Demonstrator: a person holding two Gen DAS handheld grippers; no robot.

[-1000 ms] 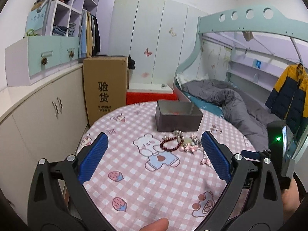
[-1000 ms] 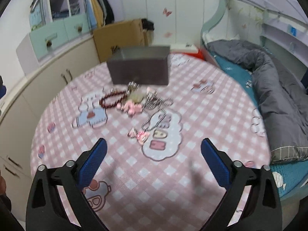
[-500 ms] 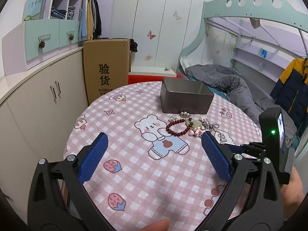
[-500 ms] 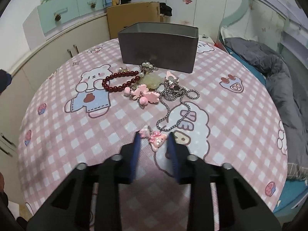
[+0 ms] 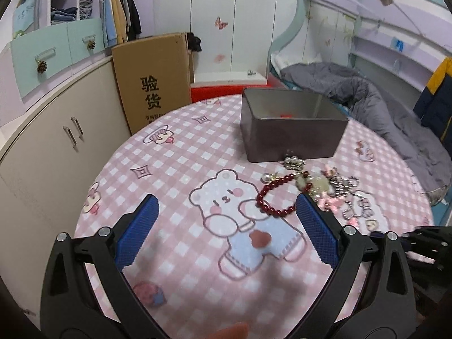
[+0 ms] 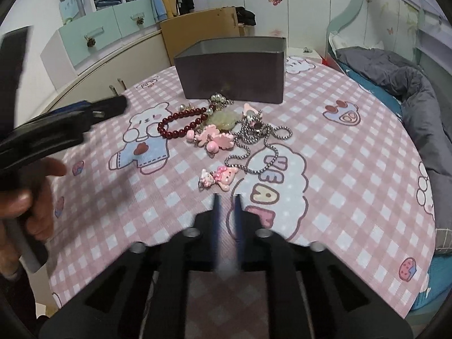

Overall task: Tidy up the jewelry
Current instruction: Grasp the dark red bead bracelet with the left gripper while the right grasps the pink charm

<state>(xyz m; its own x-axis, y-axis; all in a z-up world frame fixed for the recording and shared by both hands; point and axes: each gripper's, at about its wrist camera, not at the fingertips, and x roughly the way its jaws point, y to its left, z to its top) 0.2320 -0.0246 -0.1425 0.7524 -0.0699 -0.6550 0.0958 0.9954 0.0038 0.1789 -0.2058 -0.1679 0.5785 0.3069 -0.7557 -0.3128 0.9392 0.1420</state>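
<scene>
The jewelry lies in one loose cluster near the middle of the round table (image 6: 353, 130), just in front of one open grey metal box (image 6: 231, 76). Counted in the right wrist view: one dark red bead bracelet (image 6: 180, 125) at 9 o'clock of the cluster, one pale green stone pendant (image 6: 226, 118) at its center, one pink flower-shaped piece (image 6: 217, 139) just below that, one silver ball chain (image 6: 260, 144) trailing to 4 o'clock, a few pearl pieces (image 6: 217, 99) touching the box's front wall at 12 o'clock, and one small pink bear charm (image 6: 219, 176) apart at 6 o'clock.

The right gripper (image 6: 226, 197) hovers just below the bear charm, its two blue fingers drawn nearly together with nothing between them. The left gripper (image 5: 226, 212) has its two blue pads spread wide and empty; the bracelet (image 5: 275, 197) sits beside its right pad. One cardboard carton (image 5: 158, 79) stands beyond the table at 11 o'clock.
</scene>
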